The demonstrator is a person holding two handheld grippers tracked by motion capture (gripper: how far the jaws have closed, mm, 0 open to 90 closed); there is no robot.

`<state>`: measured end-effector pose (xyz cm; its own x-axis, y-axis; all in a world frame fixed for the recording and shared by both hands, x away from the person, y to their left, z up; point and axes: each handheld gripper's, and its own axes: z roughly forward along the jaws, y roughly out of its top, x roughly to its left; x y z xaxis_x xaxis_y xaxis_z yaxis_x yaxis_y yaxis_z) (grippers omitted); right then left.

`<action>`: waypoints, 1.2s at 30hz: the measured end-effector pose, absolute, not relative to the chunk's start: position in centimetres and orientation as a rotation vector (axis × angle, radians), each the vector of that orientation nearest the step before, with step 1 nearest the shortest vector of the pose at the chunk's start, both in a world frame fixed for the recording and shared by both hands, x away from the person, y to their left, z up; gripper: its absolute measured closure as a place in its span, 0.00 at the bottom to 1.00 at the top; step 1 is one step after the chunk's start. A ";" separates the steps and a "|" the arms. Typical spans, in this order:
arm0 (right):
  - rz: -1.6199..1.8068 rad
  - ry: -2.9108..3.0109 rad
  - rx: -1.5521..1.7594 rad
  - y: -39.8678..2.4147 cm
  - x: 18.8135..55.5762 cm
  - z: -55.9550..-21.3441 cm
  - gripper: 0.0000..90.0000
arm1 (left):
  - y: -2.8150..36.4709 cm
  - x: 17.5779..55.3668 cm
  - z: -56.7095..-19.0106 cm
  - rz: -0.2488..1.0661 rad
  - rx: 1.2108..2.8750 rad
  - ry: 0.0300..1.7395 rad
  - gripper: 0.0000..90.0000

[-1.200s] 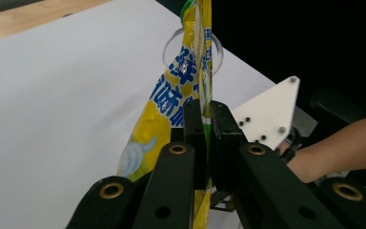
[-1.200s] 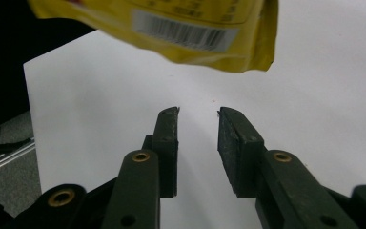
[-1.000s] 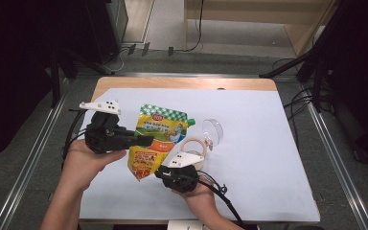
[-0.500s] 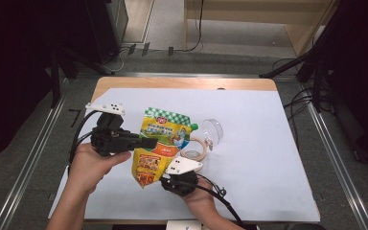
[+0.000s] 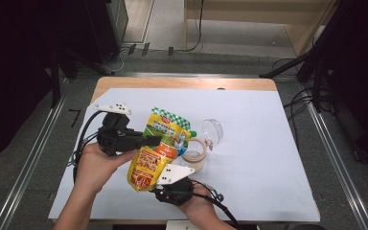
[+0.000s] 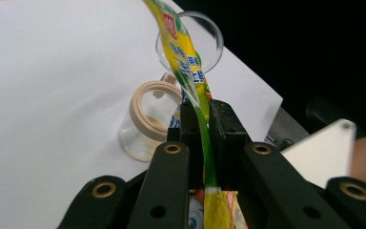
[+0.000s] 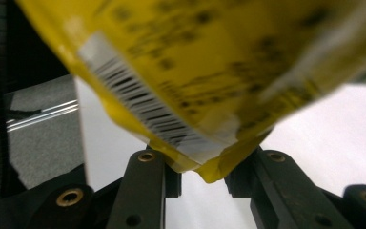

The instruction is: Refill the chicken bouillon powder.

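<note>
We see a yellow-green printed sauce pouch (image 5: 157, 148) lifted beside the tape roll (image 5: 195, 154) | left gripper (image 6: 201, 125) jaws clamp its edge | right gripper (image 7: 204, 179) jaws parted, just opening, pouch corner between.

Yellow pouch (image 5: 158, 148) w/ green-white check top.

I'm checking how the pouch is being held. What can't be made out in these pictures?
- Right gripper: in its own view, whether the pads press the pouch corner is unclear.
- Pouch print: blurred in the right gripper view, too small from above.
- Glass jar: partly hidden by the pouch in the left gripper view.
</note>
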<state>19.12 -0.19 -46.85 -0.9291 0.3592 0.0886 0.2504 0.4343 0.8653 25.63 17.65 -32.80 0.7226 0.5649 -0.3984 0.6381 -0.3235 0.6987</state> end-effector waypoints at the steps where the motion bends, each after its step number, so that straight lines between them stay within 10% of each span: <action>1: 1.524 2.566 0.532 -0.1 18.9 -46.8 0.82 | 17.6 25.7 -32.9 -0.105 2.013 0.916 0.94; 36: 1.615 2.685 0.551 0.6 20.2 -45.8 0.78 | 15.0 28.0 -35.1 -0.194 2.022 1.098 0.76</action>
<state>20.19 0.57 -45.79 -0.9393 0.2720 0.2089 0.3120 0.4250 0.8497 27.96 15.01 -35.08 0.6097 0.6344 -0.4752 0.7590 -0.2944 0.5808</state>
